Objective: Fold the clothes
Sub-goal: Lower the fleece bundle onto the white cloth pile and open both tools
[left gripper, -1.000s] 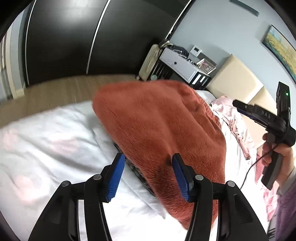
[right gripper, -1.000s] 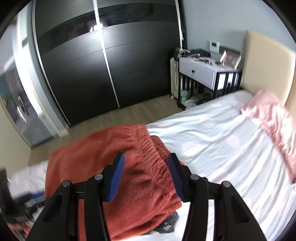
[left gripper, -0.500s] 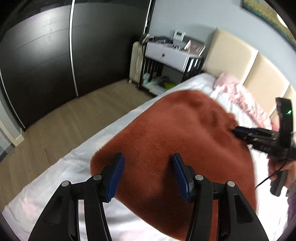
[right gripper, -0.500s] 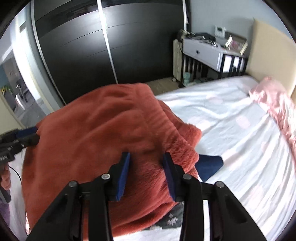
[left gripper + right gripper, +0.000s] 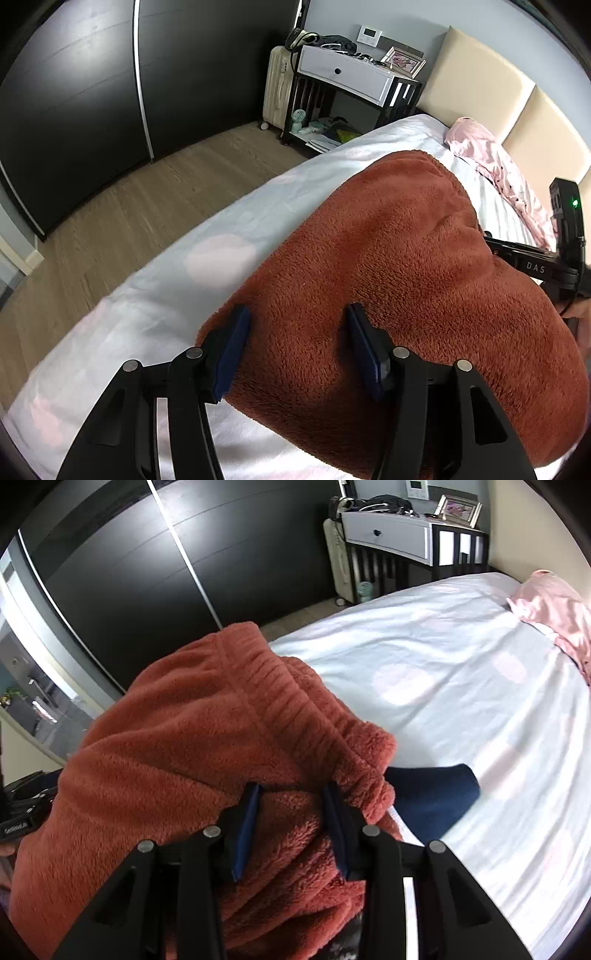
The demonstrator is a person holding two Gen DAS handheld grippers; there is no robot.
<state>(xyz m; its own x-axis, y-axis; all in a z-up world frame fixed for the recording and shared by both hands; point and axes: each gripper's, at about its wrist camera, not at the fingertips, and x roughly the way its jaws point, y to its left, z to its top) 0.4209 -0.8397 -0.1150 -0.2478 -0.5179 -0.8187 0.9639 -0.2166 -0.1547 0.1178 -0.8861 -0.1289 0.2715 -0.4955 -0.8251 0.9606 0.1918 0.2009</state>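
Note:
A rust-red fleece garment [image 5: 406, 280] lies in a heap on the white bed sheet [image 5: 207, 266]. My left gripper [image 5: 295, 339] is open, its blue pads either side of the fleece's near edge. In the right wrist view the garment [image 5: 177, 746] shows a ribbed waistband [image 5: 280, 698]. My right gripper [image 5: 291, 819] stands with its pads narrowed around a thick bunch of the fleece; the right gripper's body also shows in the left wrist view [image 5: 535, 262].
A dark blue cloth [image 5: 432, 797] pokes out from under the fleece. A pink pillow [image 5: 554, 609] lies at the headboard. A white nightstand [image 5: 351, 74] and black wardrobe doors [image 5: 92, 92] stand beyond the bed's edge and wooden floor [image 5: 129, 206].
Both grippers came down and forward onto the fleece. The right gripper's pads narrowed around a bunch of it. The left gripper moved to the garment's near edge, still open.

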